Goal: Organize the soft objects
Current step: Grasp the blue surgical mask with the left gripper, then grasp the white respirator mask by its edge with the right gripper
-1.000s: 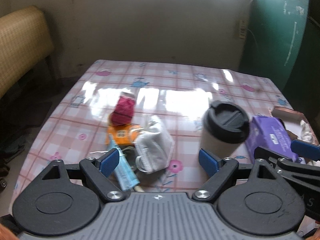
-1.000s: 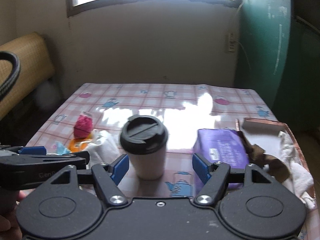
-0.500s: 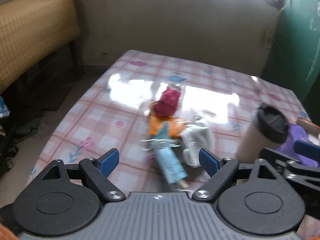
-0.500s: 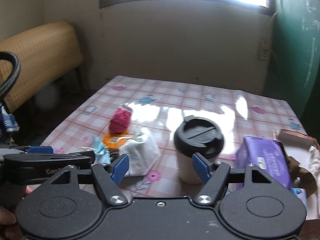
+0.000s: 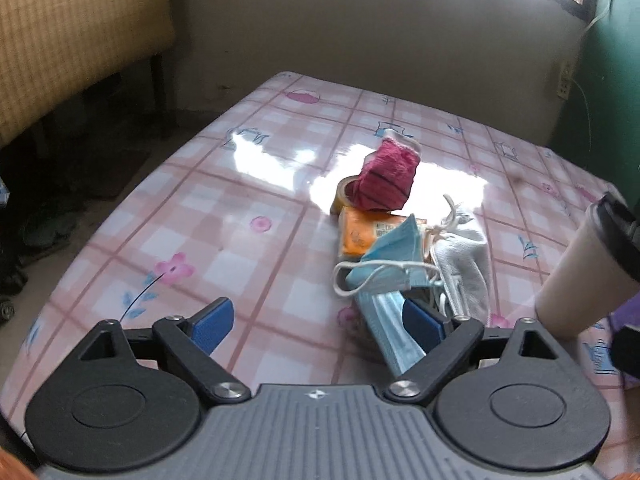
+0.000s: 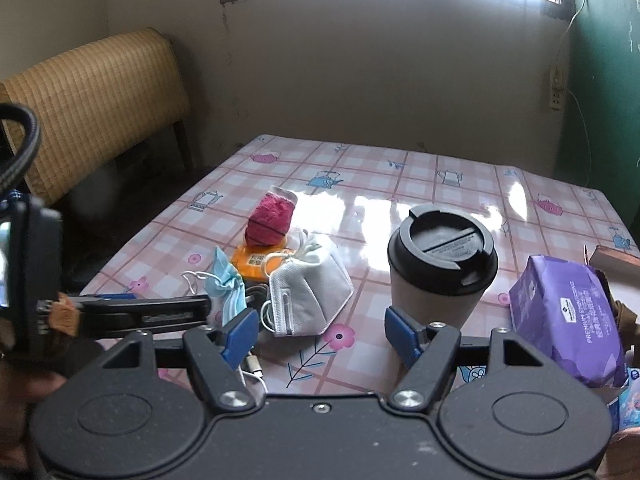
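Observation:
On the pink checked tablecloth (image 5: 224, 216) lies a small heap: a red knitted piece (image 5: 386, 180) (image 6: 270, 220), an orange packet (image 5: 360, 232), a blue surgical mask (image 5: 394, 256) (image 6: 226, 284) and a white folded mask (image 5: 464, 264) (image 6: 308, 288). My left gripper (image 5: 316, 328) hangs low over the table with its jaws opening. The blue mask's near end lies just inside its right finger, and no pad presses on it. From the right wrist view the left gripper (image 6: 200, 306) reaches in beside the blue mask. My right gripper (image 6: 320, 336) stands open, empty, in front of the white mask.
A paper cup with a black lid (image 6: 440, 264) (image 5: 580, 276) stands right of the heap. A purple wipes pack (image 6: 568, 312) and a cardboard box (image 6: 612, 256) sit at the far right. A white cable (image 6: 252, 364) lies by the right gripper. A wicker seat (image 6: 92, 100) stands left of the table.
The left gripper has swung left and dropped toward the masks, so the cup slid to its view's right edge. The right gripper shifted left too, from facing the cup to facing the white mask.

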Action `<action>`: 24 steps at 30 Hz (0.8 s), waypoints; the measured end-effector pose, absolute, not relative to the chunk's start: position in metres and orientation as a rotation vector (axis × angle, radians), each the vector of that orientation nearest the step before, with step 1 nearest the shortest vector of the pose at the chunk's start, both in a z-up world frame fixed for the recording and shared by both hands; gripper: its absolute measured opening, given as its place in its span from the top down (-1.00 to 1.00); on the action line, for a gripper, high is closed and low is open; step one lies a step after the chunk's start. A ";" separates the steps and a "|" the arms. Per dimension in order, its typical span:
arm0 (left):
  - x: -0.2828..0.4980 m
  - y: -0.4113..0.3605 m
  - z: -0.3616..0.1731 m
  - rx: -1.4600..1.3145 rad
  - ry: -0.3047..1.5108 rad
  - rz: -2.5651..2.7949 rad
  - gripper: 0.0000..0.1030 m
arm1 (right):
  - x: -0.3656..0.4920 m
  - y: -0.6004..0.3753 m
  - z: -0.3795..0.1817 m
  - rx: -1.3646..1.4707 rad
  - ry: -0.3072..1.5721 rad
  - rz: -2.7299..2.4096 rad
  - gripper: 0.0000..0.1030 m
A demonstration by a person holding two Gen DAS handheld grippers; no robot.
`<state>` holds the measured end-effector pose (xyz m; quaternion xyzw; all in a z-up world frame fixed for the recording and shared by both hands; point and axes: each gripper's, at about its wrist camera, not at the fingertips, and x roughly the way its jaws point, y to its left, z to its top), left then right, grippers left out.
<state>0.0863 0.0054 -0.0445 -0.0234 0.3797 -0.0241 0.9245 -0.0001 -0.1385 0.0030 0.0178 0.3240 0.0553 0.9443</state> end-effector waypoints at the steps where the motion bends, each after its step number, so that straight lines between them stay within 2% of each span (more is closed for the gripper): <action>1: 0.090 0.003 -0.048 -0.033 0.770 -0.041 -0.83 | 0.001 -0.139 0.002 0.036 0.661 0.113 -0.60; 7: 0.116 0.001 -0.063 -0.026 0.751 -0.025 -0.77 | 0.008 -0.139 -0.005 0.026 0.671 0.121 -0.60; 10: 0.125 0.003 -0.067 -0.059 0.740 -0.040 -0.63 | 0.012 -0.136 -0.009 0.024 0.684 0.128 -0.60; 11: 0.128 0.002 -0.068 -0.053 0.734 -0.042 -0.49 | 0.013 -0.135 -0.011 0.023 0.688 0.131 -0.60; 12: 0.131 0.001 -0.070 -0.044 0.733 -0.040 -0.24 | 0.014 -0.135 -0.011 0.022 0.689 0.135 -0.60; 13: 0.135 0.001 -0.073 -0.042 0.742 -0.048 -0.10 | 0.014 -0.133 -0.012 0.019 0.690 0.138 -0.60; 14: 0.137 0.002 -0.074 -0.062 0.748 -0.073 0.14 | 0.014 -0.132 -0.012 0.017 0.690 0.141 -0.60; 15: 0.137 0.003 -0.075 -0.077 0.750 -0.088 0.53 | 0.014 -0.131 -0.012 0.014 0.689 0.144 -0.60; 16: 0.135 0.004 -0.074 -0.073 0.755 -0.094 0.66 | 0.014 -0.130 -0.012 0.010 0.687 0.144 -0.60; 24: 0.106 0.022 -0.054 -0.068 0.728 -0.146 0.72 | 0.022 -0.121 -0.019 -0.010 0.705 0.176 -0.60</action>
